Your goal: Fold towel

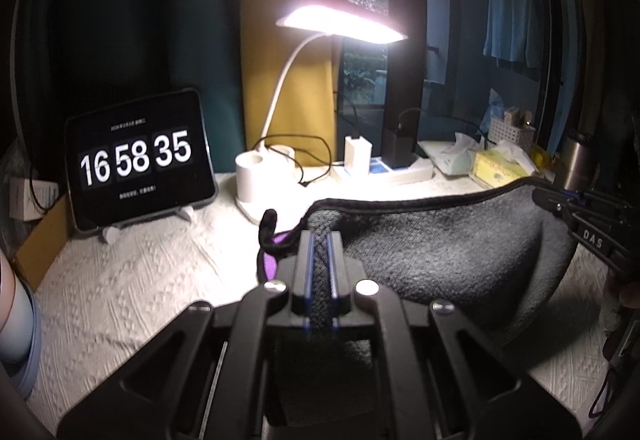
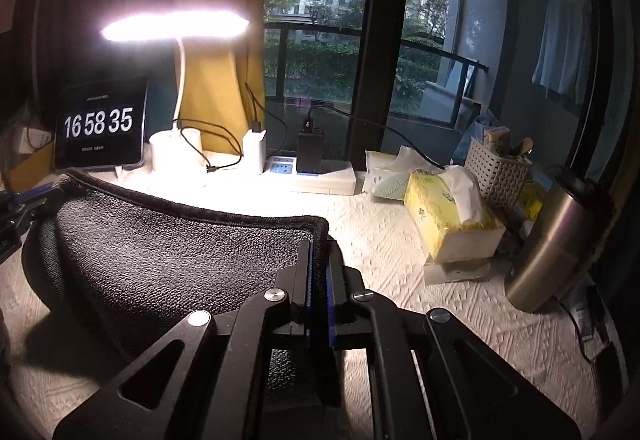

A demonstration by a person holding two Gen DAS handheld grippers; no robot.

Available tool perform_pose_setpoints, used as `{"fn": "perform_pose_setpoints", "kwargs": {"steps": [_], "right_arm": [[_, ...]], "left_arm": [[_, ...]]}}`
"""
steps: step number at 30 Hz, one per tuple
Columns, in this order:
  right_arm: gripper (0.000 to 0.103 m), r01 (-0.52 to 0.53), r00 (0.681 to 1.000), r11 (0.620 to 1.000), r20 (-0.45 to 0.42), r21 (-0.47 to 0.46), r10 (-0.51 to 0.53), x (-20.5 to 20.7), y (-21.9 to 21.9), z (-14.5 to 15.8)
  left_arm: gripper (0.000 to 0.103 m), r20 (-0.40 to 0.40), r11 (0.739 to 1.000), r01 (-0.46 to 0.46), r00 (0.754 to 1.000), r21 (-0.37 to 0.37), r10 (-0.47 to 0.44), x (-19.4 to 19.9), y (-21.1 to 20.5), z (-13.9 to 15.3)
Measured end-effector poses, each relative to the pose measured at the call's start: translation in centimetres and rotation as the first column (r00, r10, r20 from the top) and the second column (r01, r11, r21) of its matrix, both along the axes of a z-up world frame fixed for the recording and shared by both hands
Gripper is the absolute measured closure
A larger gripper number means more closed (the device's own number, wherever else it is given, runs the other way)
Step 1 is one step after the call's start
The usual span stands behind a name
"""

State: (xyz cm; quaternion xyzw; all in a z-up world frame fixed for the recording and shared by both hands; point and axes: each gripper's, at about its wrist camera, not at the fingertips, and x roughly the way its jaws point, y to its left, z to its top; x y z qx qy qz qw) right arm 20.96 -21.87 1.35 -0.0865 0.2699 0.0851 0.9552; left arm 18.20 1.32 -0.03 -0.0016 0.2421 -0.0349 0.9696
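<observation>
A dark grey towel (image 1: 452, 240) with a black bound edge hangs lifted above the white textured tablecloth (image 1: 132, 280), stretched between both grippers. My left gripper (image 1: 320, 236) is shut on its left corner, where a black loop and a purple tag stick out. The right gripper shows at the right edge of the left wrist view (image 1: 560, 204), gripping the other corner. In the right wrist view the towel (image 2: 168, 252) sags to the left and my right gripper (image 2: 319, 248) is shut on its right corner. The left gripper (image 2: 24, 200) shows at the far left.
At the back stand a tablet clock (image 1: 138, 160), a lit white desk lamp (image 1: 340, 24), a power strip with chargers (image 2: 316, 176), tissue packs (image 2: 452, 216), a white basket (image 2: 500, 172) and a steel flask (image 2: 556, 240). A window is behind.
</observation>
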Motion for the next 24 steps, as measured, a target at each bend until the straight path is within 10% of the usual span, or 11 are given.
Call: {"fn": "perform_pose_setpoints", "kwargs": {"steps": [24], "right_arm": [[0.097, 0.004, 1.000, 1.000, 0.005, -0.020, -0.004, 6.1, 0.9, -0.7]], "left_arm": [[0.097, 0.020, 1.000, -0.006, 1.000, 0.016, 0.006, 5.1, 0.6, -0.9]]}}
